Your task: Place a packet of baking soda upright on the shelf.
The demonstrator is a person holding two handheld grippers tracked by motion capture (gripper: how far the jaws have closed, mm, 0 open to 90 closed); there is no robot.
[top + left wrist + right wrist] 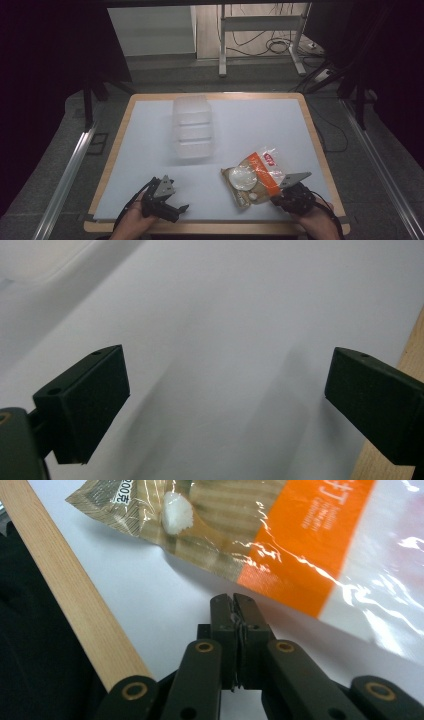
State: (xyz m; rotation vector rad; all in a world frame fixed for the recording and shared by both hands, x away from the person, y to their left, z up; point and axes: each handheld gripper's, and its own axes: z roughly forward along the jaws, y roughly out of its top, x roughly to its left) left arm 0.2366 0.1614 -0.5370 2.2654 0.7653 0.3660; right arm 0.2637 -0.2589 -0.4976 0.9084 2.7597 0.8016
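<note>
Down near the front edge of the table (320,150), the right gripper (281,196) is sitting just beside the food packet (255,175), at the packet's near right corner. Seen in the right gripper view, its jaws are pressing flat against each other with nothing between them, and the right gripper's tip (233,600) is lying on the white table sheet (165,600) just short of the packet's (280,535) orange band. That packet is lying flat on the sheet, on the right half of the table, with a transparent part showing a white round piece inside and a brown striped end pointing toward the wooden table edge (65,595). On the other side, the left gripper (172,207) is hovering low over the sheet near the front left, well apart from the packet. Its jaws are standing wide apart in the left gripper view, with the left gripper (225,400) facing bare white sheet (225,315) and holding nothing. Farther back, a clear plastic drawer box (192,127) is standing near the middle of the table, well apart from both grippers
</note>
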